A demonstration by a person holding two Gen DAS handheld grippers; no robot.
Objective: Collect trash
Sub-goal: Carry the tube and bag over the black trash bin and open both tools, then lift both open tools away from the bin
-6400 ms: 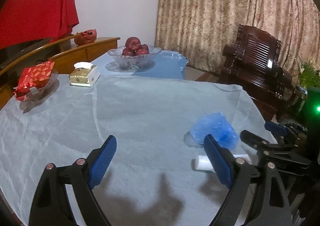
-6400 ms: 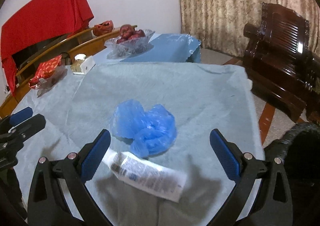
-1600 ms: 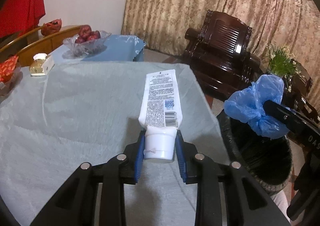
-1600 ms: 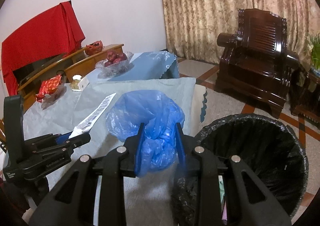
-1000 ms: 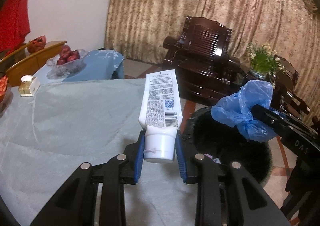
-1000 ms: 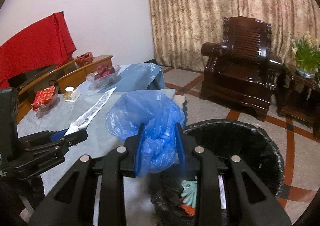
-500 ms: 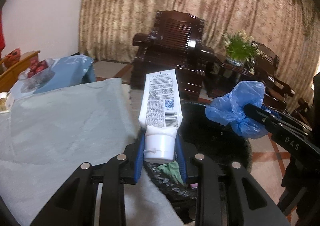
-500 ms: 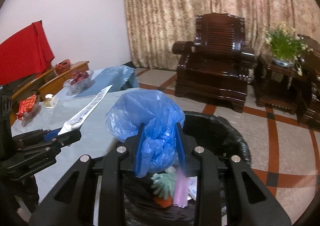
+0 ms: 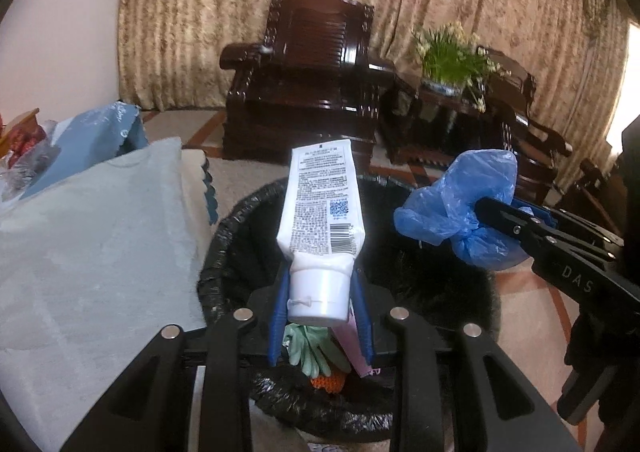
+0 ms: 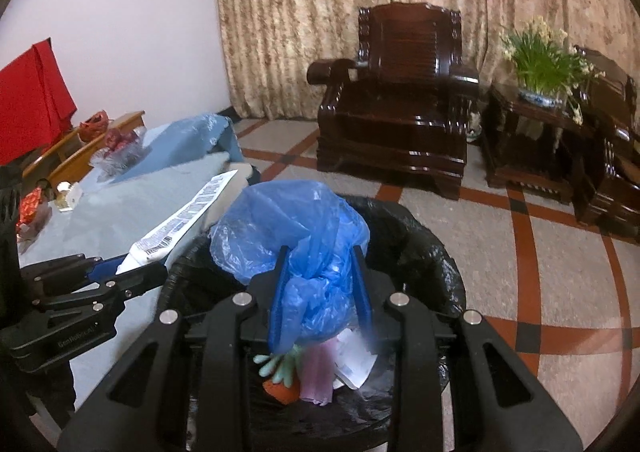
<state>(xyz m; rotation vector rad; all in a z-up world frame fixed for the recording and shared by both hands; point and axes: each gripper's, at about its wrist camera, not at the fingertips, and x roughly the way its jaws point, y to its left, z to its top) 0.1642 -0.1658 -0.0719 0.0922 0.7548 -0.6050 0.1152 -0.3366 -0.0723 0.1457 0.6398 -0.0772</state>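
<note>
My left gripper is shut on the cap end of a white printed tube, which stands up over the black-lined trash bin. To its right, my right gripper holds a crumpled blue plastic bag above the same bin. In the right wrist view my right gripper is shut on the blue bag right over the bin; the left gripper with the tube comes in from the left. Inside the bin lie a green glove, pink and white scraps.
The table under a pale grey cloth lies left of the bin. Behind stand a dark wooden armchair, a side table with a potted plant and patterned curtains. A fruit bowl and a red cloth sit far left.
Both grippers swung right from over the table to above the bin and dipped toward it, still gripping the tube and the blue bag. The bin's contents have come into view.
</note>
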